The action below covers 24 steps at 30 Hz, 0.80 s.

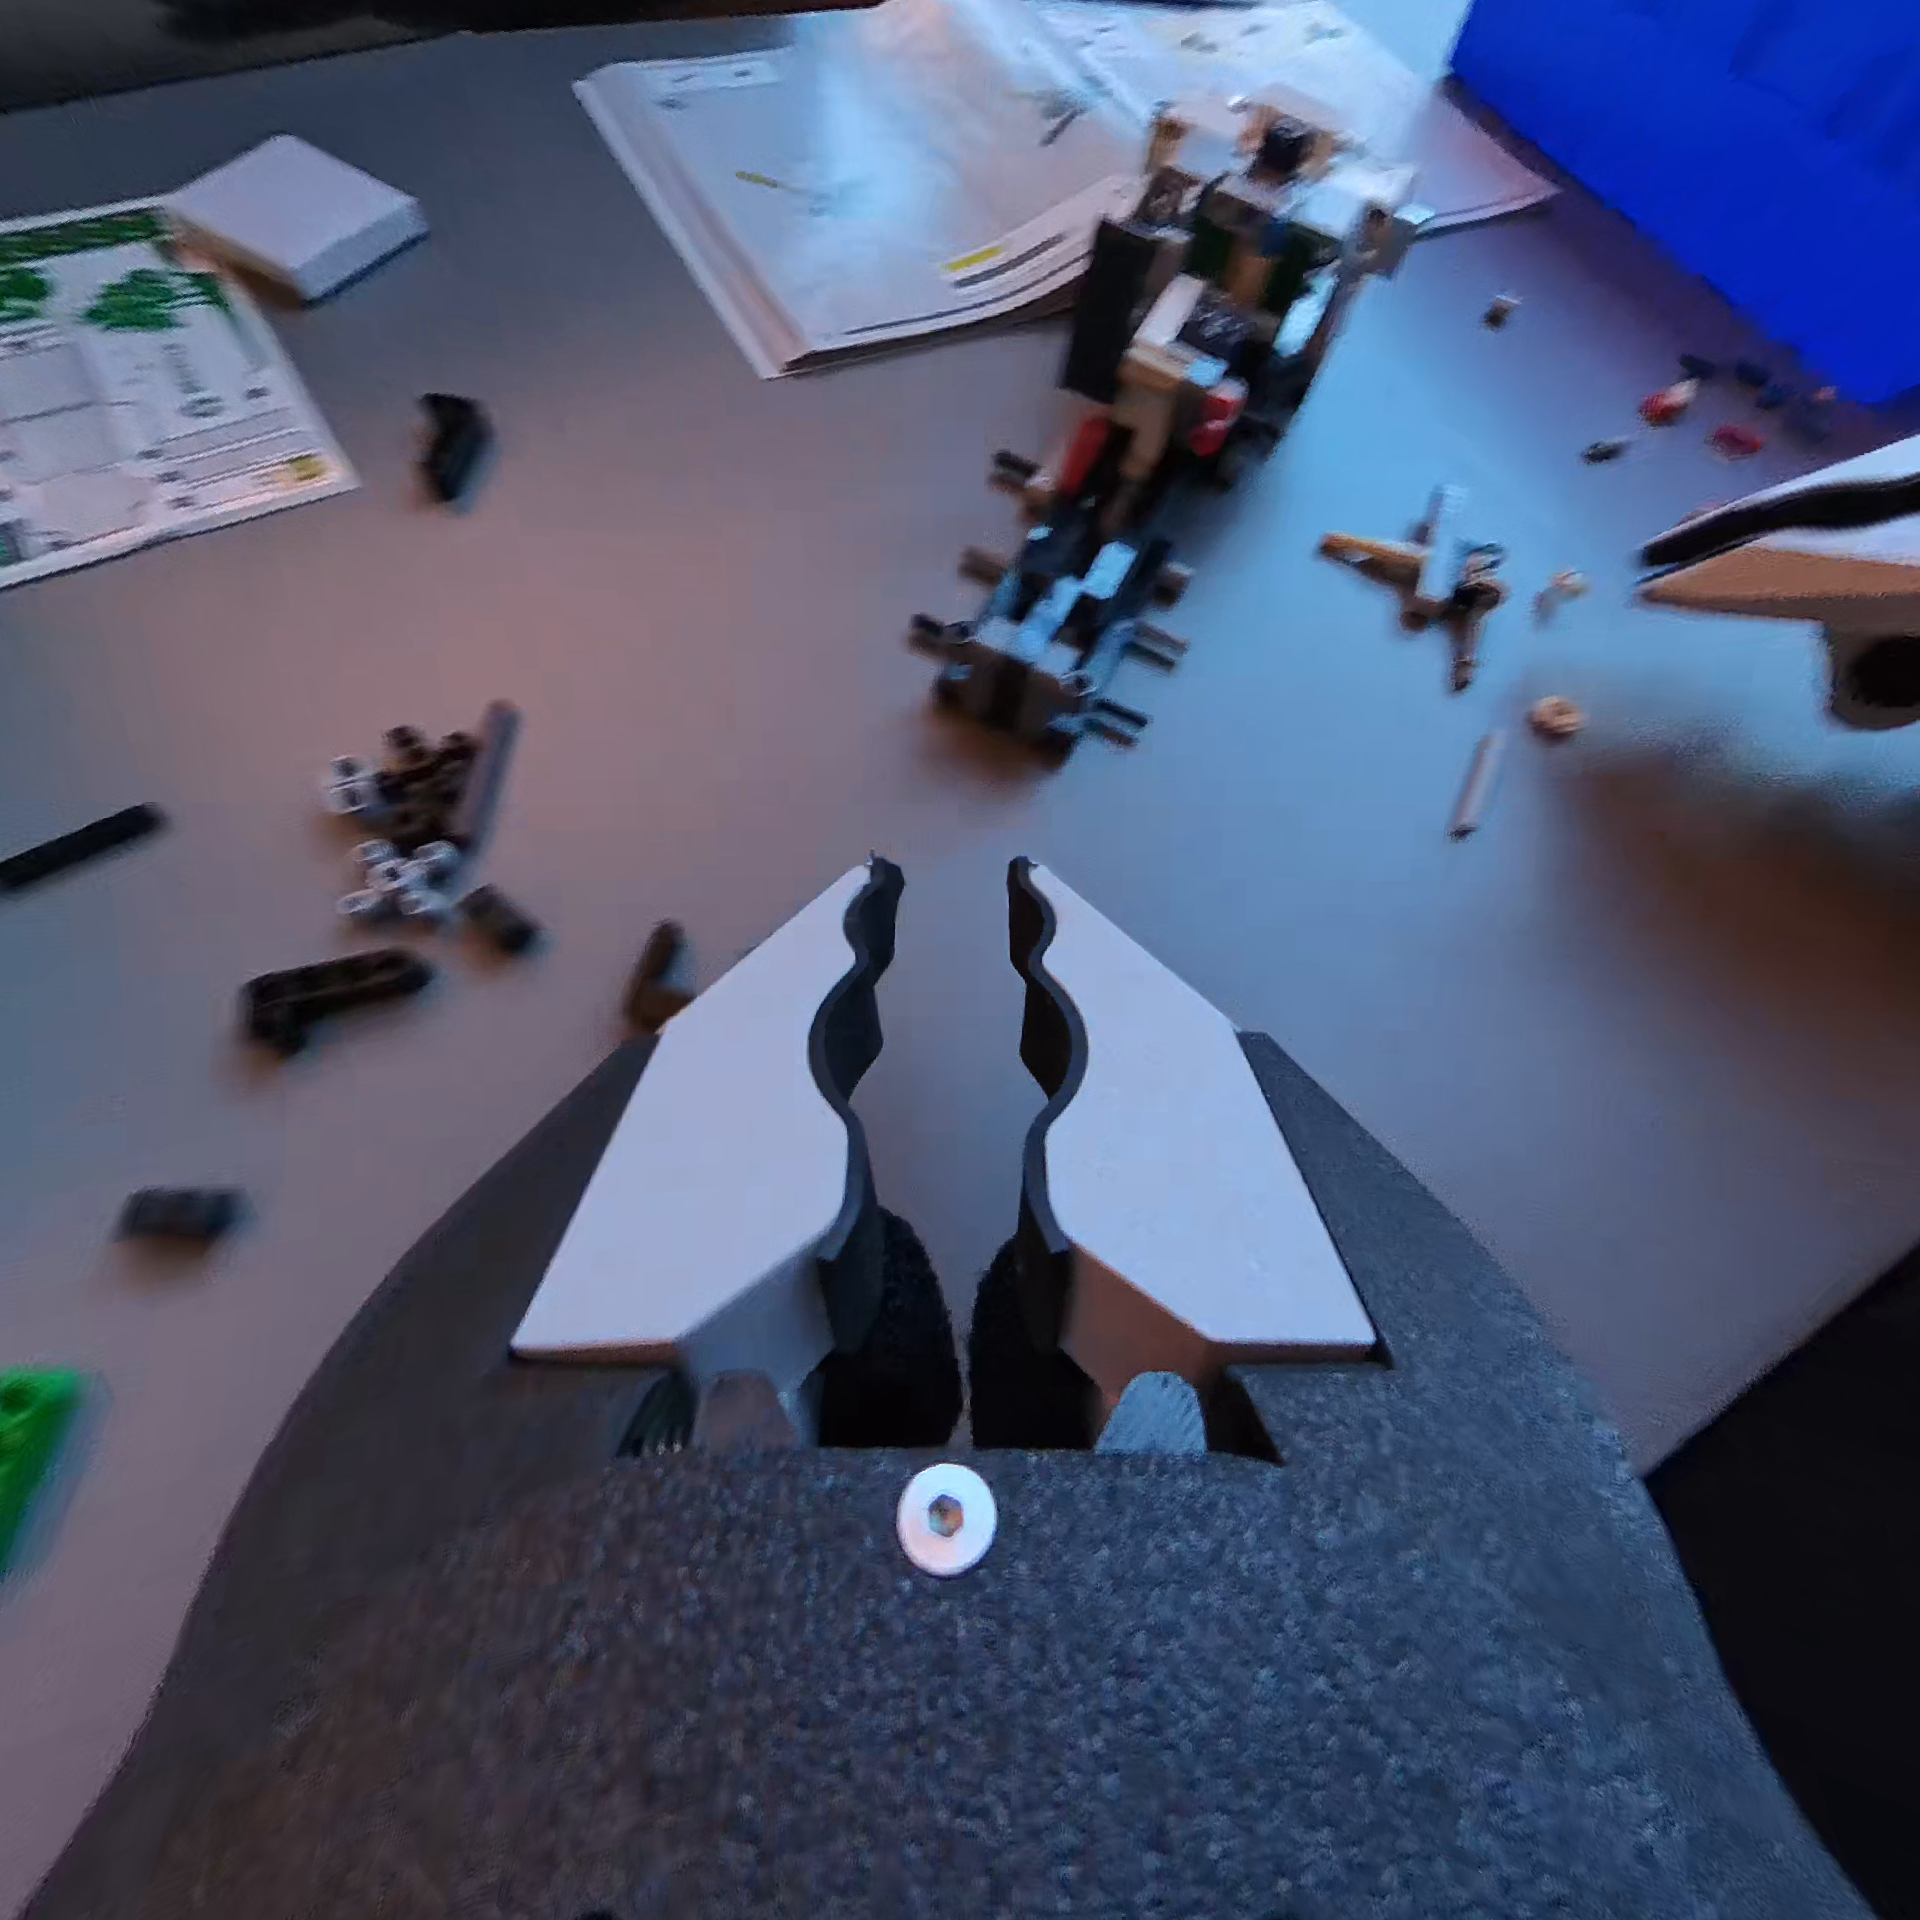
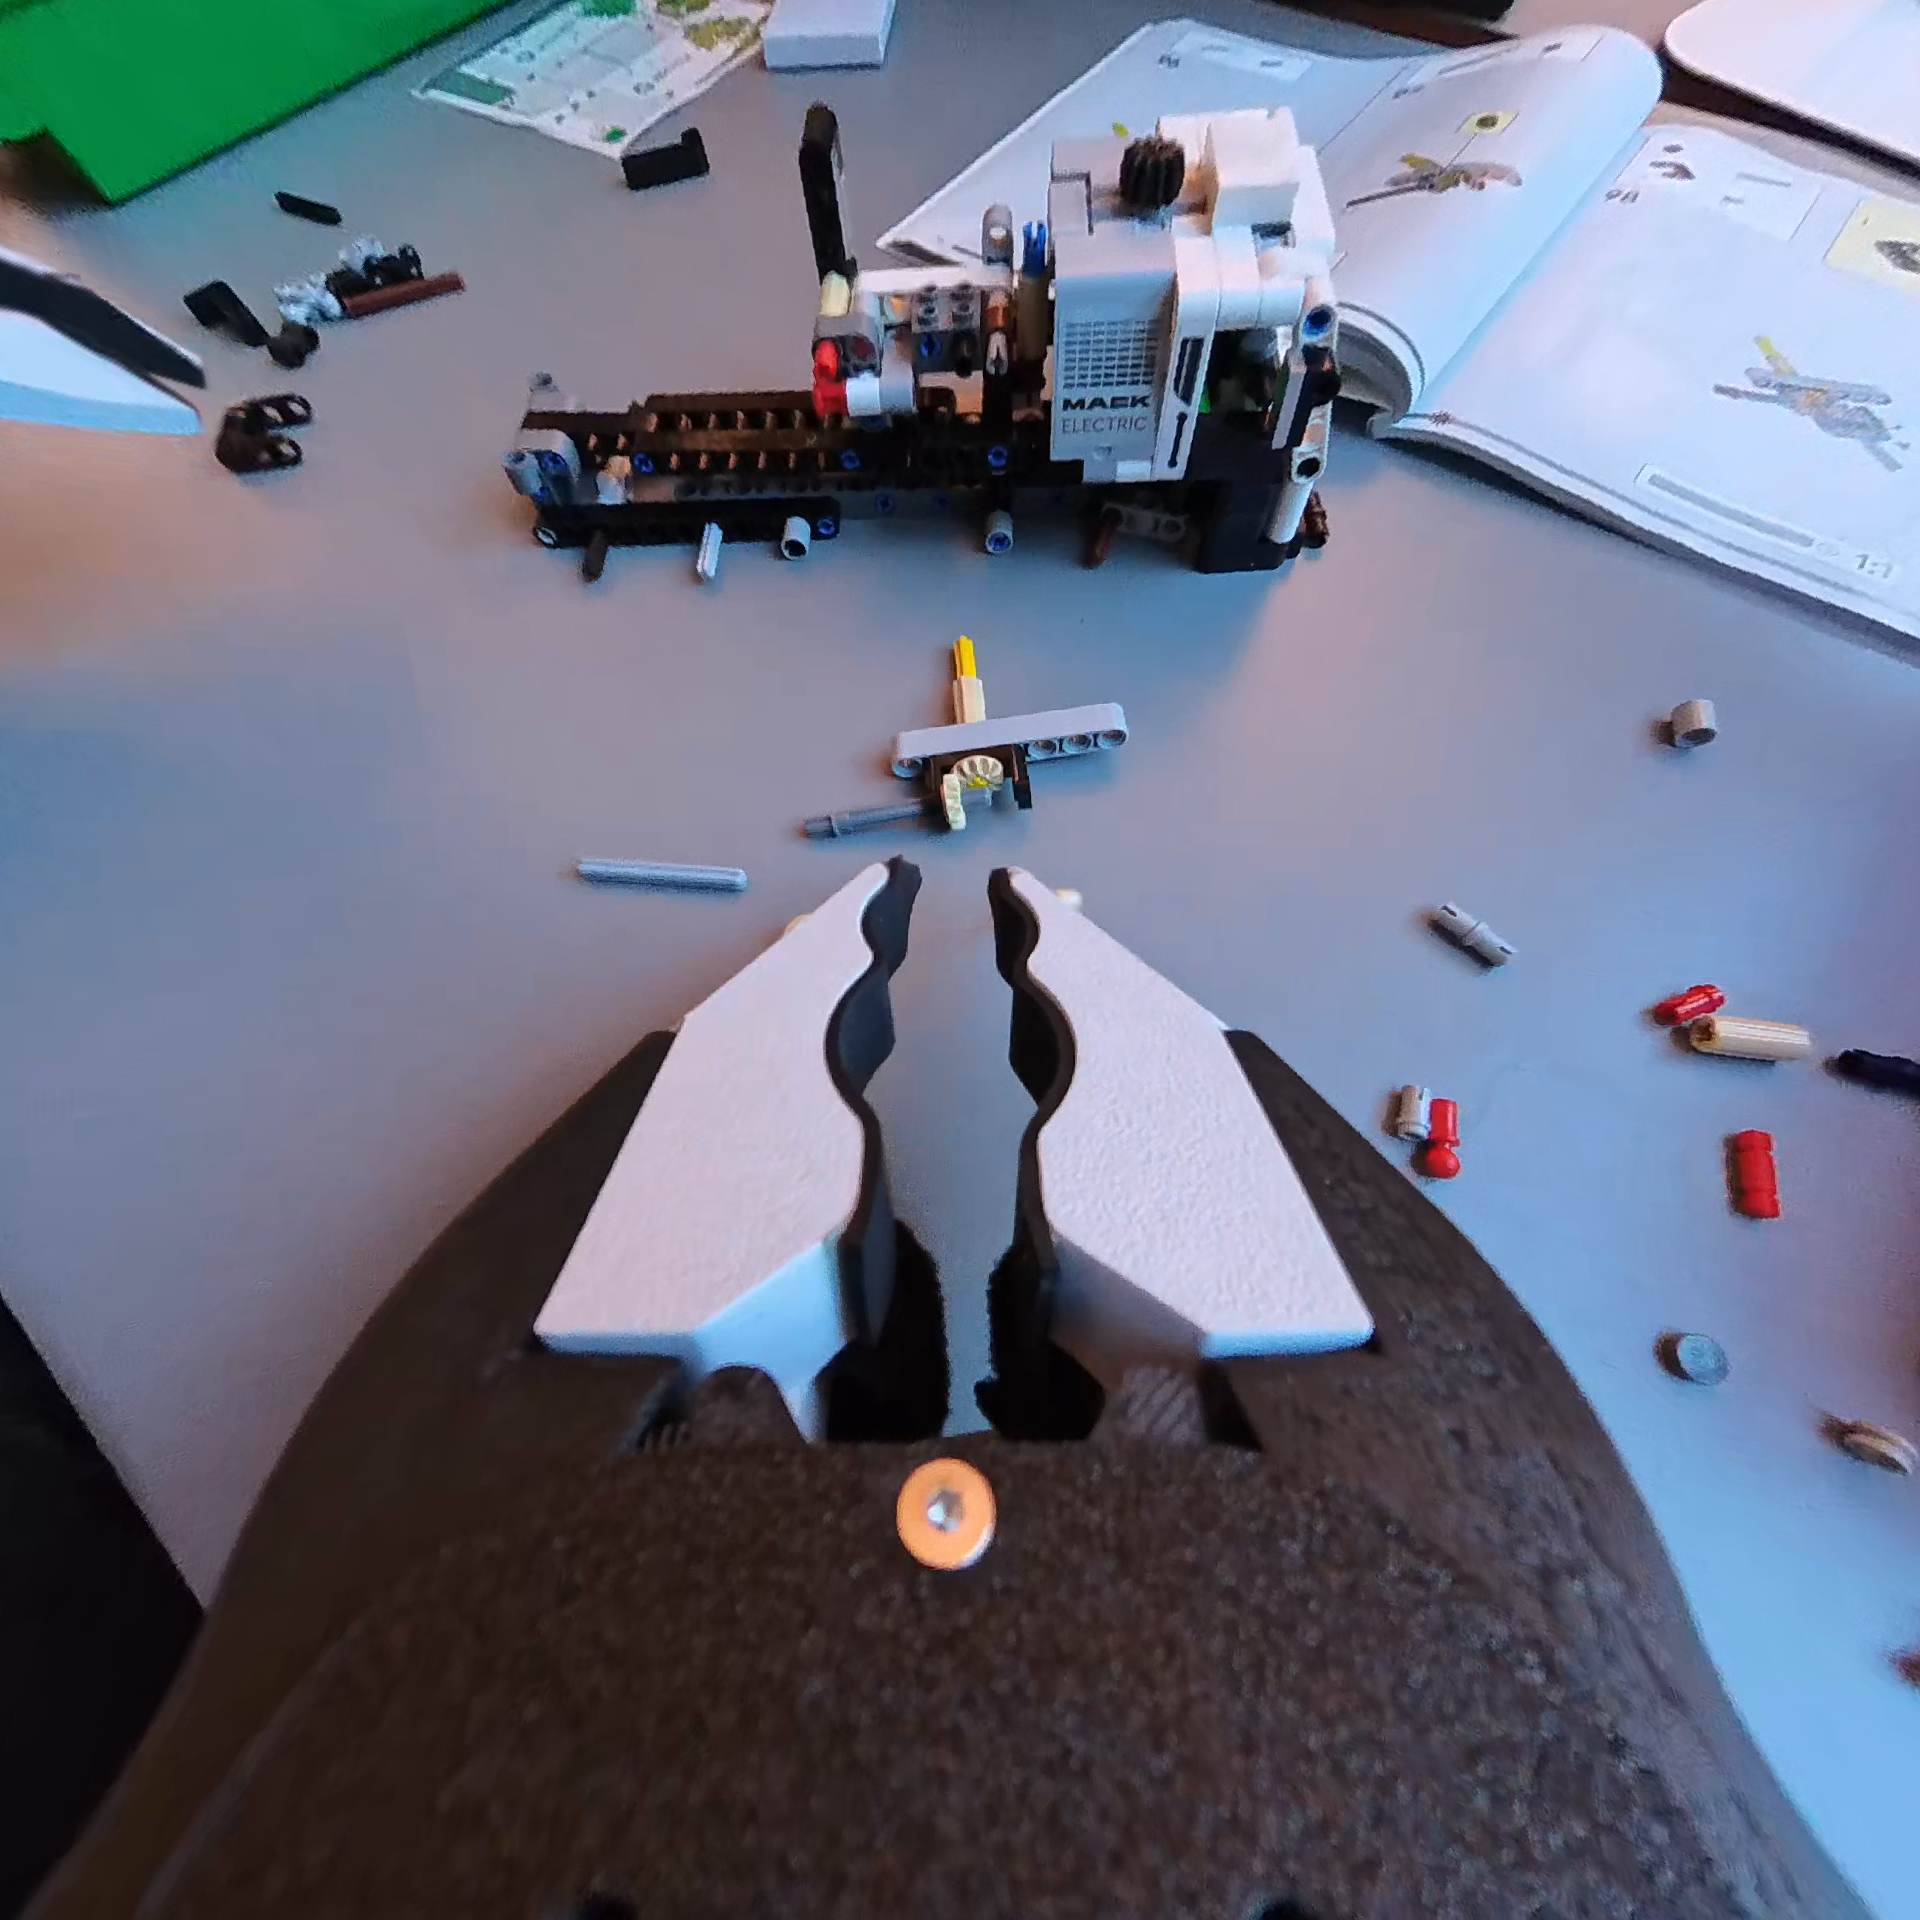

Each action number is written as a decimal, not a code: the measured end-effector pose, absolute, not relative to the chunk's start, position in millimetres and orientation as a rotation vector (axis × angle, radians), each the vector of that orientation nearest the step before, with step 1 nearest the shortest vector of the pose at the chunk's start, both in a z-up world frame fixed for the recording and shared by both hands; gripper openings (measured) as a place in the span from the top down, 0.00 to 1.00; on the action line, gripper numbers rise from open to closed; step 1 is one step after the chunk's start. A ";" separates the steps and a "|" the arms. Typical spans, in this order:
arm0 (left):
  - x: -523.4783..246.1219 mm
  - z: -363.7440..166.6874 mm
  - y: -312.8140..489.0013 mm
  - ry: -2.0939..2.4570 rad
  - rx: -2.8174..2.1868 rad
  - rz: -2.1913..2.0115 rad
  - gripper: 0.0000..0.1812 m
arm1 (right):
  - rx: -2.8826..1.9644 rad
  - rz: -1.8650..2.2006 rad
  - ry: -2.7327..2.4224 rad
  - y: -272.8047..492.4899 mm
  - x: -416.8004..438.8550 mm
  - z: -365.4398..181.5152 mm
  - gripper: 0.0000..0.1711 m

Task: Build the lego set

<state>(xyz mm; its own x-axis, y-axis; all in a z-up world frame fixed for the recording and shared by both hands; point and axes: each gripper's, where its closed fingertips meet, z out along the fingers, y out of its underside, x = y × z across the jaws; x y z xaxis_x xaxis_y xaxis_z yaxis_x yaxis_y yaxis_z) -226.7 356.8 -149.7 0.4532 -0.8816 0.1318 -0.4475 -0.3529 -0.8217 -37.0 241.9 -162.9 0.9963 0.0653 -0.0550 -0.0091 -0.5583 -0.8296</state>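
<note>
A partly built lego truck [image 2: 935,416], with a white cab and a long black chassis, stands on the grey table; it also shows in the left wrist view [image 1: 1143,436]. A small sub-assembly [image 2: 987,758] with a white beam, tan gears and a yellow axle lies in front of it, just beyond my right gripper [image 2: 954,878], which is open and empty. A grey axle [image 2: 662,875] lies to its left. My left gripper [image 1: 943,873] is open and empty above bare table. The right gripper's tip shows at the left wrist view's right edge [image 1: 1766,551].
An open instruction booklet [image 2: 1558,260] lies behind the truck. Red, tan and grey pins [image 2: 1745,1164] are scattered at the right. Black and grey parts [image 1: 416,821] lie at the left, near a sticker sheet [image 1: 135,395]. A blue box [image 1: 1714,156] and a green box [image 2: 156,73] stand at the far edges. The tips of one gripper are about 25 cm away from the tips of the other.
</note>
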 end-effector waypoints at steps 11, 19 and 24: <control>-265.2 -179.2 401.5 1.299 -1.954 -0.479 0.83 | -2.088 0.076 -0.042 241.6 -39.5 -144.7 0.92; -259.5 -180.8 403.8 1.339 -1.923 -0.435 0.88 | -2.066 0.088 -0.042 235.6 -47.5 -140.8 0.92; -204.7 -140.7 364.3 1.259 -1.809 -0.744 0.88 | -2.001 0.165 -0.159 243.3 -75.8 -128.0 0.90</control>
